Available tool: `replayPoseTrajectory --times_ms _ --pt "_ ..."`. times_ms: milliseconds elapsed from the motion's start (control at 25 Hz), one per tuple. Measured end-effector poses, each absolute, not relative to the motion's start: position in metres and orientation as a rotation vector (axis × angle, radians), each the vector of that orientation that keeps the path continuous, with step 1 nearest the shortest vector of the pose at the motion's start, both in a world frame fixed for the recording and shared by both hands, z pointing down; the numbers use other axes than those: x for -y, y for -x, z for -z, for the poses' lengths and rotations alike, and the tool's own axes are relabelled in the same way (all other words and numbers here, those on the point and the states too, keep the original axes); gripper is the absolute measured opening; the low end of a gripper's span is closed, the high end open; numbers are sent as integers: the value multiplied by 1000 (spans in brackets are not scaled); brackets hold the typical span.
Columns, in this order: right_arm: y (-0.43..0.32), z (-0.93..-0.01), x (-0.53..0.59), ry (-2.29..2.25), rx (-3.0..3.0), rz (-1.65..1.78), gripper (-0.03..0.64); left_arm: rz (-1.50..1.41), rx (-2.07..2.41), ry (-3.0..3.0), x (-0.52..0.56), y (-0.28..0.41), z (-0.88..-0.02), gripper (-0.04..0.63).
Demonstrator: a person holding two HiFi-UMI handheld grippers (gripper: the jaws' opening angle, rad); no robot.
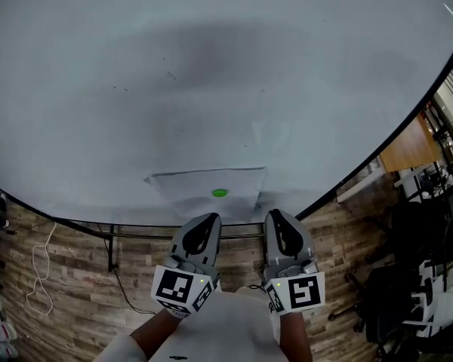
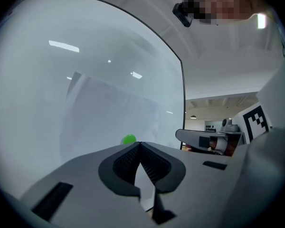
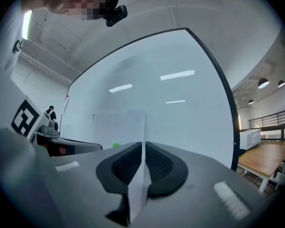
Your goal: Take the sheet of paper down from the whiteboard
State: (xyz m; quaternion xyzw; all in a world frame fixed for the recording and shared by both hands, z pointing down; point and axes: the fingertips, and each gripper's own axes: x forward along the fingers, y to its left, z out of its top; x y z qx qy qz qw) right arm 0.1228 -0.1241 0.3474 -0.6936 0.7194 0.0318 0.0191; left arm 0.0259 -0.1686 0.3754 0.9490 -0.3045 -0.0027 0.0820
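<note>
A white sheet of paper (image 1: 189,183) hangs low on the big whiteboard (image 1: 211,74), pinned by a round green magnet (image 1: 220,193). Both grippers point level at the board, just below the magnet. My left gripper (image 1: 208,219) is shut, and a sliver of the sheet's lower edge shows between its pads. My right gripper (image 1: 275,214) is shut on the sheet's right edge. In the left gripper view the sheet (image 2: 109,113) and magnet (image 2: 129,139) lie beyond the closed jaws (image 2: 140,144). In the right gripper view the paper (image 3: 118,127) runs edge-on into the jaws (image 3: 143,144).
The whiteboard stands on a dark metal frame (image 1: 109,247) over a wood-pattern floor. A white cable (image 1: 41,270) lies on the floor at left. Black office chairs (image 1: 408,277) and a wooden tabletop (image 1: 411,145) stand to the right of the board.
</note>
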Motion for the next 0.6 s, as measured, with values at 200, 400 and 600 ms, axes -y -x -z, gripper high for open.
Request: replayPoseTrajectory --times_ms 200,400,600 --pt "-124 -343 141 2101 -2304 -85 72 8 936 -2827 174 -30 -372 6" --pt "-122 -342 157 2038 -2368 -65 89 6 971 -2809 179 -33 -371 6" --pt "-121 -344 171 1995 -2424 -43 89 3 1004 -2792 184 -32 -371 6"
